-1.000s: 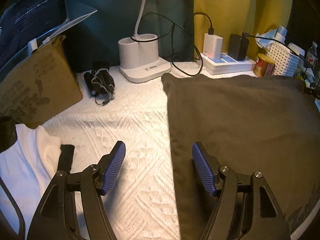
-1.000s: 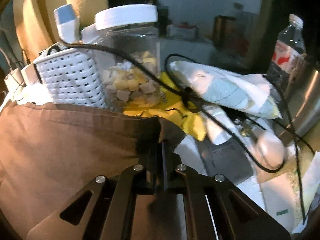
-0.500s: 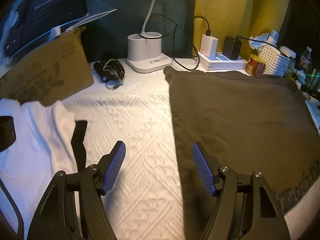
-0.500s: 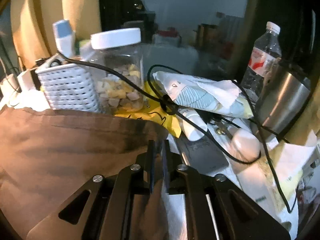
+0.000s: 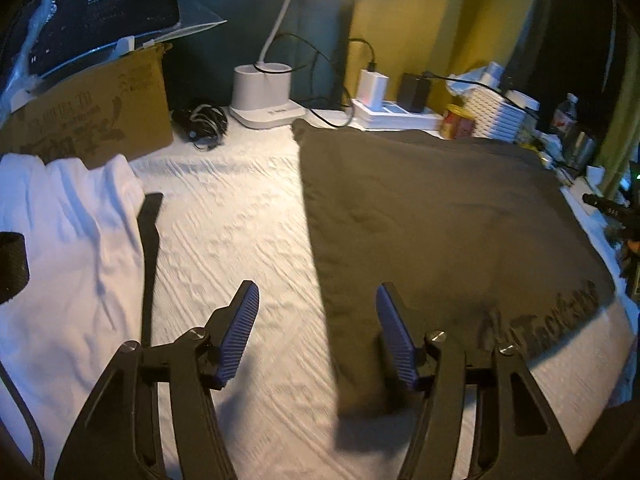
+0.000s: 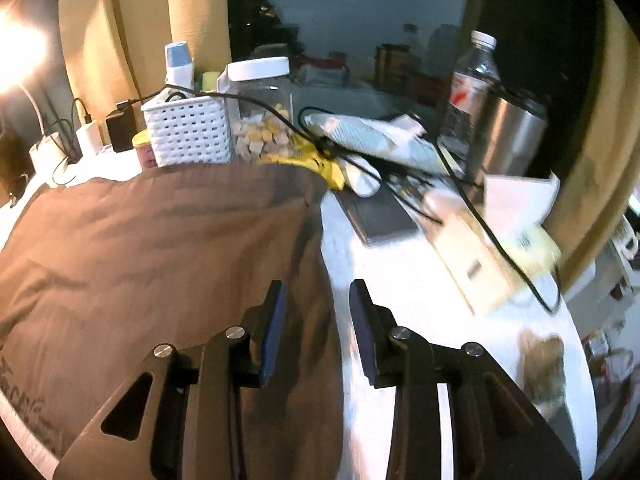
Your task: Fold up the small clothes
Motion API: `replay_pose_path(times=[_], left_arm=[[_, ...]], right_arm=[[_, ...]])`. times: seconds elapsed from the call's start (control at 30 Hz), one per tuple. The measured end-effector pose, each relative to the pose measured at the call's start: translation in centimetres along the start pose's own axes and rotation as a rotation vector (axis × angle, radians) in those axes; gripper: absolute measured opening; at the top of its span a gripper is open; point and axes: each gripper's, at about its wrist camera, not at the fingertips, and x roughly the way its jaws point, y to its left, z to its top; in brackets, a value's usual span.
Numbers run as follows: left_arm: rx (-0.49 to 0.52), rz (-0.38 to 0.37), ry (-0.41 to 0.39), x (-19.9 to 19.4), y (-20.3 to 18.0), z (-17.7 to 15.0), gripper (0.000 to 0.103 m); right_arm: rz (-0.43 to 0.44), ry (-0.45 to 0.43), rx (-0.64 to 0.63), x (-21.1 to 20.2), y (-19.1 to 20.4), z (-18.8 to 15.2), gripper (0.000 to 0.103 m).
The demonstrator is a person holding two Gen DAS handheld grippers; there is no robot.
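Flat across the white textured counter point(image 5: 240, 216) lies the brown garment point(image 5: 440, 220), the landmark. Left of it, well apart, sits a white garment point(image 5: 68, 240). Behind its far edge stand a lamp base point(image 5: 264, 96) and a white basket point(image 6: 188, 132). The left tool point(image 5: 316, 336) hangs spread over its left edge, pinching nothing; the right tool point(image 6: 316, 328) straddles its right edge, parted, empty.

A dark brown garment point(image 5: 432, 216) lies spread flat on the white textured table point(image 5: 232, 216), printed lettering near its front edge. A crumpled white garment point(image 5: 68, 240) lies well apart at the left.
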Motion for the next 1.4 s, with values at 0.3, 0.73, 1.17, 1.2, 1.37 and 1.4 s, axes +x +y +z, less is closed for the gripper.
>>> replay_pose_path(times=[0.3,0.73,1.17,1.2,1.37,1.4], left_arm=[[0.019,-0.066,0.063,-0.3,-1.5,-3.0,0.061],[0.047,-0.056,0.066,0.0,-1.7,-4.4,0.061],[0.081,-0.029,0.037,-2.0,-2.8,-5.3,0.007],[0.077,-0.031,0.031,-2.3,-2.8,-5.3,0.007],[0.066,-0.044,0.027,-3.9,-3.1,-5.8,0.006],[0.063,-0.045,0.024,-4.1,-3.2,-5.9,0.006]], right_arm=[[-0.012,0.029,0.067,-4.2,-1.2,-5.2,0.036],[0.101,0.079,0.186,-6.4,-1.8,-11.9,0.053],[0.177,0.037,0.144,-7.2,0.0,-12.7,0.014],[0.174,0.031,0.136,-7.5,-0.1,-12.6,0.014],[0.156,0.007,0.09,-9.2,-0.3,-12.4,0.013],[0.154,0.005,0.081,-9.5,-0.3,-12.4,0.013]])
